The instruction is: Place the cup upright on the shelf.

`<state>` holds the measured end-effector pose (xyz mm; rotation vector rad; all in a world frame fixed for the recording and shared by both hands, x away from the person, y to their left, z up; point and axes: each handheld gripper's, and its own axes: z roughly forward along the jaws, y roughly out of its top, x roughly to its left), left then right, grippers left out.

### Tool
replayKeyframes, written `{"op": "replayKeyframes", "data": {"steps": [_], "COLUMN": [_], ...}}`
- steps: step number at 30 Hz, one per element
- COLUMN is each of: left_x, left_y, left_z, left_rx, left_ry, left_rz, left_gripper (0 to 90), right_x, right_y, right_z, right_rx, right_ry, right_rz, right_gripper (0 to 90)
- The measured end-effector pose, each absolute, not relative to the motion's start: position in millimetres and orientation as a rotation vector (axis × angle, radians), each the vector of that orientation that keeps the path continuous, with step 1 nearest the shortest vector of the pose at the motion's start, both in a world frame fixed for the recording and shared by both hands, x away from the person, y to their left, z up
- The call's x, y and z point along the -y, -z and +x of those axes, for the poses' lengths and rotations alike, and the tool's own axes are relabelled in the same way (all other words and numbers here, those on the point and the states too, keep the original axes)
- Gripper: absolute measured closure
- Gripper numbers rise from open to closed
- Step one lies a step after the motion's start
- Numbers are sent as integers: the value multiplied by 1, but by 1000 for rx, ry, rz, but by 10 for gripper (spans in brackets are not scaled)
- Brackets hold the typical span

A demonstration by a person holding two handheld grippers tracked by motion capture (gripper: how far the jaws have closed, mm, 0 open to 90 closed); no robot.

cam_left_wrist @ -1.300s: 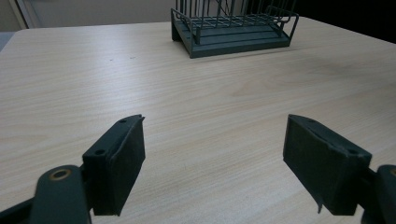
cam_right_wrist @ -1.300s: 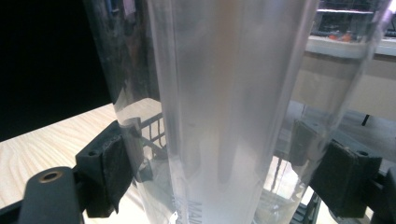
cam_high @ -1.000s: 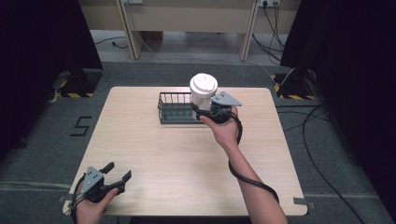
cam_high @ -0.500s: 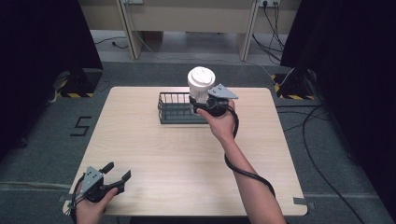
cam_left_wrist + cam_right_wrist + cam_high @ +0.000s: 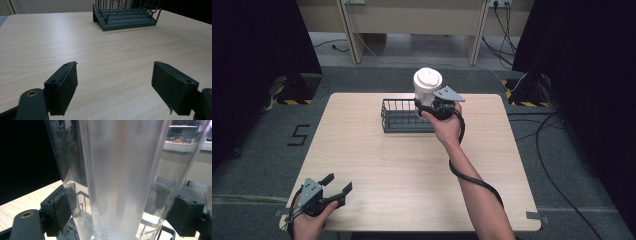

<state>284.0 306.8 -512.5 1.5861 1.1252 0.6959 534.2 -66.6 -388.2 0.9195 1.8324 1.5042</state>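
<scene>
We see a pale wood-grain desk (image 5: 412, 165) with rounded corners, its laminate surface smooth and matte. Toward its far edge sits a dark wire basket (image 5: 404, 116), rectangular, with thin upright bars and a solid flat base; in the left gripper view the same basket (image 5: 126, 15) stands well beyond the open jaws.

The right gripper (image 5: 428, 106) is held up at the basket's right end, and its jaws are clamped on a tall cup (image 5: 428, 86) with a white, round, domed lid. We judge the cup to be held above the basket's right end rather than resting in it, though we cannot tell how far clear of the wire it is. In the right gripper view the cup (image 5: 125, 177) shows as a clear, slightly tapered plastic wall, cloudy and glossy, with a frosted whitish inner layer; the two black padded jaws press against its sides, left and right.

The left gripper (image 5: 332, 192) rests near the desk's near left corner, held in the person's left hand (image 5: 309, 222). Its jaws stand wide apart with nothing between them, the flat black pads showing a fine, rubbery texture over the bare wood.
</scene>
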Motion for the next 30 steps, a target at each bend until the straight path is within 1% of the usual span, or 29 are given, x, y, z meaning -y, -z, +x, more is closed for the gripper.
{"op": "replayKeyframes", "data": {"steps": [13, 30], "left_x": [-307, -308], "left_y": [513, 512], "left_z": [284, 284], "left_rx": [-1127, -1119], "left_ry": [-694, -691], "left_rz": [1584, 1579], "left_gripper": [203, 203], "right_x": [59, 40], "right_y": [386, 393], "right_z": [549, 572], "right_rx": [-1829, -1850], "right_ry": [-1497, -1472], "right_rz": [938, 970], "right_gripper": [181, 181]}}
